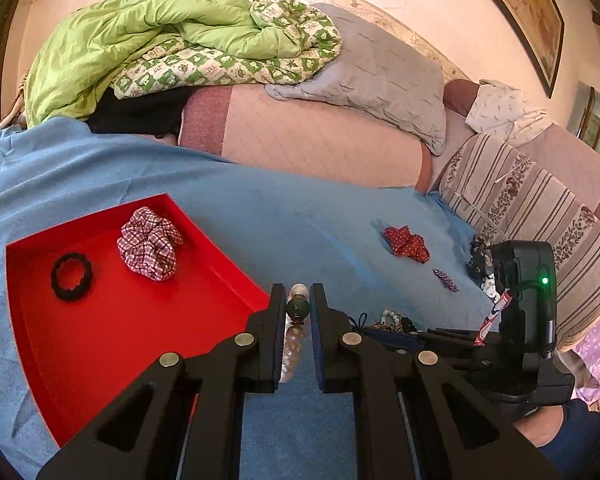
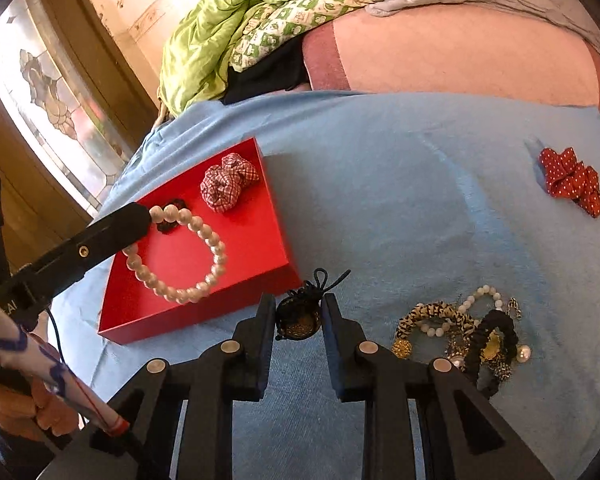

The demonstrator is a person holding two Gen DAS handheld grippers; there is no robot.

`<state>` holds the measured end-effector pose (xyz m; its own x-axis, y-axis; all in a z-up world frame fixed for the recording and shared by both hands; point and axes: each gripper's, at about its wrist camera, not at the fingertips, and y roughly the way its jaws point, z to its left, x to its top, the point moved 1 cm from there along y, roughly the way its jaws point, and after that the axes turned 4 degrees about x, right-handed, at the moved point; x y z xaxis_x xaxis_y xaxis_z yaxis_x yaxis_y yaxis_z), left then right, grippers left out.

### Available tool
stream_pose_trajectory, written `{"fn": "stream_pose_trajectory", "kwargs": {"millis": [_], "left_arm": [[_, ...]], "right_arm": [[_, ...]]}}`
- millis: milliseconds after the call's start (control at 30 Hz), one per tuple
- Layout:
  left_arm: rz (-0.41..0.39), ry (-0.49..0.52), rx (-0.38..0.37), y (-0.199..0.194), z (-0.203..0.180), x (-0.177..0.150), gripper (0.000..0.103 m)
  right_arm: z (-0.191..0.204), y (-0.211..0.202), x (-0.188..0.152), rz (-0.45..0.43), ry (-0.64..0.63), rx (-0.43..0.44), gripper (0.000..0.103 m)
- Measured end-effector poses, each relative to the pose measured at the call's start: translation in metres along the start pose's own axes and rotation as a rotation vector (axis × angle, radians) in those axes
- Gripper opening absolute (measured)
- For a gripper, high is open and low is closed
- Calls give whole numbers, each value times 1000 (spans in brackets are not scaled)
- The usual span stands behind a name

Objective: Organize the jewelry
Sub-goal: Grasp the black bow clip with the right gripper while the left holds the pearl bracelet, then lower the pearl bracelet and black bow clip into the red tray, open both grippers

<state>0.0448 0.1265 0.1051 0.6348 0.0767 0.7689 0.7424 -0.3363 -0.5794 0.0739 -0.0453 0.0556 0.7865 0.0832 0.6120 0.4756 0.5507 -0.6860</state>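
We are working over a bed covered with a blue blanket (image 2: 380, 168), taking the red tray (image 2: 256, 248) as our landmark. The left gripper (image 1: 297, 308) is pinching a pearl bracelet (image 2: 188, 256) between its fingers (image 1: 277, 320); in the left wrist view a green bead and pale pearls are showing in the narrow gap, and in the right wrist view the loop is hanging in the air above the tray's near half. Inside the tray, a checked red-and-white scrunchie (image 1: 150, 243) is lying toward the far corner and a black hair tie (image 1: 71, 276) is lying beside it, nearer the tray's left wall. The right gripper (image 2: 298, 316) is just off the tray's near right corner, its fingers (image 2: 332, 320) closing on a black netted ball with a cord (image 2: 300, 316). Farther right of the tray a tangle of remaining jewelry (image 2: 460, 332) is resting on the blanket, with beaded bracelets, a leopard-print band and a black scrunchie touching one another. Well to the right of the tray a red polka-dot scrunchie (image 2: 572, 182) is lying alone
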Motion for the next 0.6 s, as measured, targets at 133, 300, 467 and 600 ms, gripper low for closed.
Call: {"fn": "stream_pose_trajectory", "kwargs": {"millis": [133, 300, 467, 600], "left_arm": [[-12, -10, 27, -1, 7, 4, 11], [-21, -53, 78, -1, 33, 8, 11], [-15, -103, 125, -1, 60, 9, 11], [-7, -134, 169, 1, 81, 7, 11]], "right_arm": [[2, 1, 1, -5, -4, -3, 25], [1, 1, 2, -12, -2, -3, 25], [4, 0, 2, -19, -12, 2, 25], [8, -1, 2, -22, -19, 5, 25]]}}
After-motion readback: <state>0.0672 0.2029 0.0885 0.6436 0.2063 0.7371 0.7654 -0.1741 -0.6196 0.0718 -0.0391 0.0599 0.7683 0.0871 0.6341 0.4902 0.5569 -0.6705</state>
